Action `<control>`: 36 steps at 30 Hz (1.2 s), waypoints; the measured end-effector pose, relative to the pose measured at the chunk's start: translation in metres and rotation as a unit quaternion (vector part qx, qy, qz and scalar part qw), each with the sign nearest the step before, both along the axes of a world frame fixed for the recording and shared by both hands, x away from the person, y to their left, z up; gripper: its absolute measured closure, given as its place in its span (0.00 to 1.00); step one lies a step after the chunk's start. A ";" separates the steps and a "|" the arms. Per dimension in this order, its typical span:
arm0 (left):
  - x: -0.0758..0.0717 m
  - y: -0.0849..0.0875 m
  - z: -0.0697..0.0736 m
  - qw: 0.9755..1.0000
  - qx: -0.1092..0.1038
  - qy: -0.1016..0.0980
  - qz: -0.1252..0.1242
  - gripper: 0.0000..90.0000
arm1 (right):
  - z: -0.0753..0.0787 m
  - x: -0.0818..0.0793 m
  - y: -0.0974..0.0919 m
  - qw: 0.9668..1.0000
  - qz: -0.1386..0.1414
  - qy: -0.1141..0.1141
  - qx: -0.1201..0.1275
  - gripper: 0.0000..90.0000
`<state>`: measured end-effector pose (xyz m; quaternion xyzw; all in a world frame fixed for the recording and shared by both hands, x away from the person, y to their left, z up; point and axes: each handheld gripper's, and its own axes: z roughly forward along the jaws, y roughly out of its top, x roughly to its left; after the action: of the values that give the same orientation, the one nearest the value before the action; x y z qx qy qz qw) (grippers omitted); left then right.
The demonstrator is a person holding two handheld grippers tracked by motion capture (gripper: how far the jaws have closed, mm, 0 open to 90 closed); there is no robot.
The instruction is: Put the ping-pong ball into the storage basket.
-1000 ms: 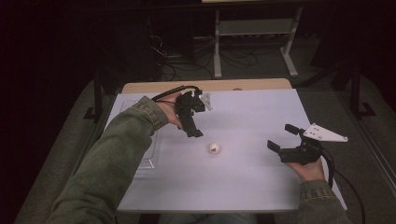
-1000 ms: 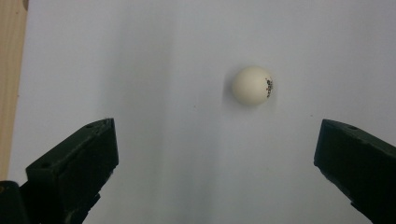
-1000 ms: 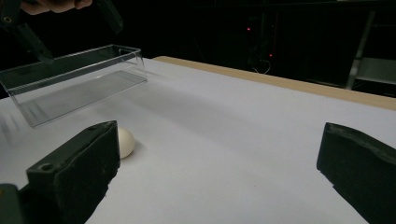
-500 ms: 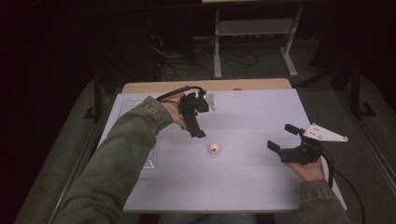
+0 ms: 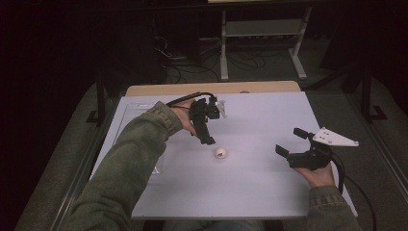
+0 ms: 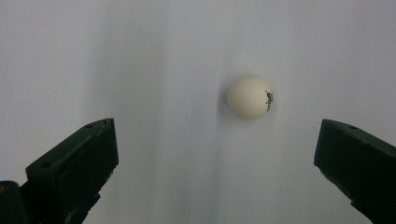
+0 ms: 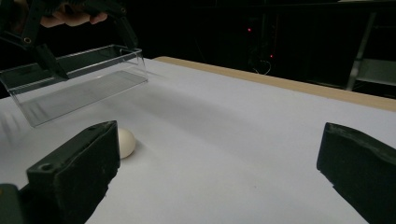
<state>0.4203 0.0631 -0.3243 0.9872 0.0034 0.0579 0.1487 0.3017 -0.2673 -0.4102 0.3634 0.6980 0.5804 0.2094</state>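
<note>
White ball [image 5: 220, 153] at centre of high view, resting on pale table [image 5: 269, 192] (small dark mark on one side). Left gripper [image 5: 208, 139] hangs just upper left of ball, jaws wide, empty. Right gripper [image 5: 290, 142] at right of frame, jaws wide, empty. Clear tray [image 7: 74, 77] upper left in right gripper view.

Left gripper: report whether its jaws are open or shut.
Open. In the left gripper view the left gripper has its jaws spread wide apart, empty, with the white ball lying on the table beyond them.
</note>
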 end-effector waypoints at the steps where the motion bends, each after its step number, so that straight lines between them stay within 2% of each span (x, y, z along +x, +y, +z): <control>1: 0.000 -0.001 -0.001 1.000 0.002 0.000 -0.001 0.00 | 0.000 0.000 0.000 1.000 0.000 -0.001 -0.001 0.00; 5: -0.001 -0.006 -0.004 1.000 0.004 0.002 -0.008 0.00 | 0.000 0.000 0.001 1.000 0.000 -0.001 -0.001 0.00; 13: 0.001 -0.006 -0.007 1.000 0.008 0.007 -0.006 0.00 | 0.000 0.000 0.000 1.000 -0.001 -0.003 0.001 0.00; 26: 0.006 -0.013 -0.018 0.999 0.011 0.030 -0.010 0.00 | 0.000 0.000 0.000 1.000 0.000 -0.003 0.001 0.00; 36: 0.008 -0.016 -0.023 0.999 0.012 0.033 -0.013 0.00 | 0.000 0.000 0.001 1.000 0.003 -0.001 0.001 0.00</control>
<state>0.4280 0.0469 -0.3476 0.9902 -0.0053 0.0237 0.1372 0.3017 -0.2664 -0.4100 0.3609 0.6984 0.5820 0.2080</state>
